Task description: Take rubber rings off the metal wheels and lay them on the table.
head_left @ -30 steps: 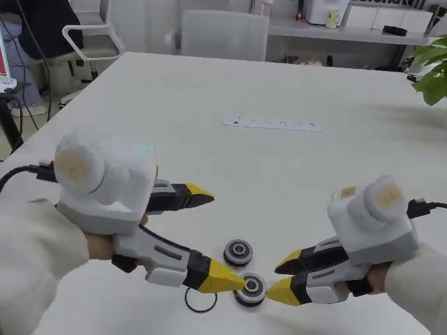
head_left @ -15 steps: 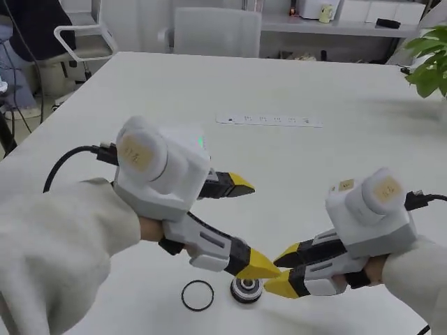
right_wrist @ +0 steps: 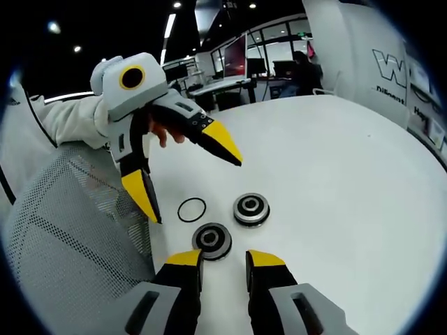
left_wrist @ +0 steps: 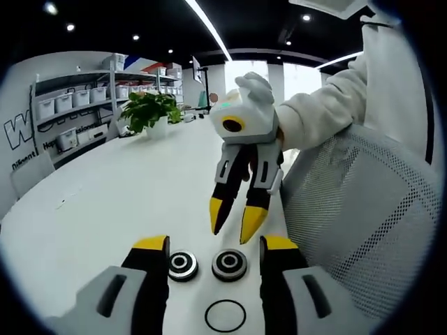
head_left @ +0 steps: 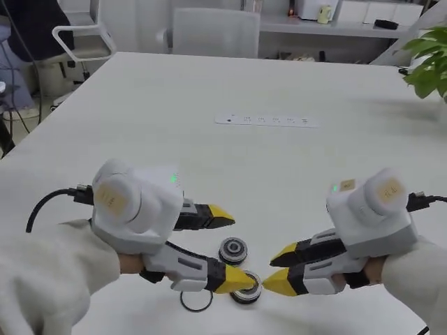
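Head view shows the left gripper (head_left: 241, 250) lower than 0.5 s ago, its jaws spread wide and empty around 2 small round metal wheels. The far wheel (head_left: 232, 249) sits between its jaws, and the near wheel (head_left: 247, 293) is just under its lower tip. The right gripper (head_left: 269, 272), slightly parted and holding nothing, points at the near wheel from the opposite side. 1 thin black rubber ring (head_left: 195, 301) lies loose on the white table (head_left: 279, 167), beside the left gripper's lower jaw. So 1 ring looks done. The darker-rimmed near wheel probably keeps its ring, and both grippers seem lined up for it.
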A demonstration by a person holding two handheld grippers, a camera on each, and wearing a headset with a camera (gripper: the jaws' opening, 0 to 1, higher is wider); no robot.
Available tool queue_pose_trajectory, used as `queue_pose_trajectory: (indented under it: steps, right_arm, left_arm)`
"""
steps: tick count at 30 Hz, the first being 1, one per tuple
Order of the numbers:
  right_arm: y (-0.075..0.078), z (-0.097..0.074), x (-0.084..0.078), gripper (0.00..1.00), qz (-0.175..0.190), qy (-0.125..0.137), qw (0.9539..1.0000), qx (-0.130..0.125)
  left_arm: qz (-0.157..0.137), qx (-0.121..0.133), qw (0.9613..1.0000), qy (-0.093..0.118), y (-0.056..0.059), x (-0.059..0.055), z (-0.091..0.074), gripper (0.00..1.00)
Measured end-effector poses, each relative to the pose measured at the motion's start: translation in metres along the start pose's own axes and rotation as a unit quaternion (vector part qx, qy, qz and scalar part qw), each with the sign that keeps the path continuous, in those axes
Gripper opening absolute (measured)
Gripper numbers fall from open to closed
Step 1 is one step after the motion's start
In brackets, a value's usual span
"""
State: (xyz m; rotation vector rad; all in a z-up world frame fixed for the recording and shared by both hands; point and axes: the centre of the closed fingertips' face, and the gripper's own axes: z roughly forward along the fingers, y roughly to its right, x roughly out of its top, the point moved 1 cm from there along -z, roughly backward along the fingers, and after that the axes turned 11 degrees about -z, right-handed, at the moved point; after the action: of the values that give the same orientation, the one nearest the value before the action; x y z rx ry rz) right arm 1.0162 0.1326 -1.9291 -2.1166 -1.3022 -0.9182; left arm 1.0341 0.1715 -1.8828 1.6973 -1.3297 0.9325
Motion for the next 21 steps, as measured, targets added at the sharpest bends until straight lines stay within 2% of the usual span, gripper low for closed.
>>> queue_pose_trajectory:
  steps: [5,9,15,21]
  right_arm:
    - [-0.007,0.003,-0.003,0.22,-0.005,-0.007,0.9999,0.012]
    - [-0.008,0.005,-0.005,0.22,-0.007,-0.012,0.9998,0.017]
    - [-0.011,0.009,-0.006,0.22,-0.007,-0.014,0.9997,0.020]
    - [-0.015,0.014,-0.012,0.23,-0.012,-0.023,0.9994,0.024]
  left_arm:
    - [-0.001,-0.004,1.0000,0.006,0.003,-0.001,0.005,0.40]
    - [-0.008,-0.007,0.9999,-0.003,0.004,-0.008,0.010,0.38]
    - [-0.008,-0.011,0.9993,-0.033,0.006,-0.023,0.017,0.29]
    - [-0.001,-0.021,0.9983,-0.055,0.012,-0.033,0.023,0.27]
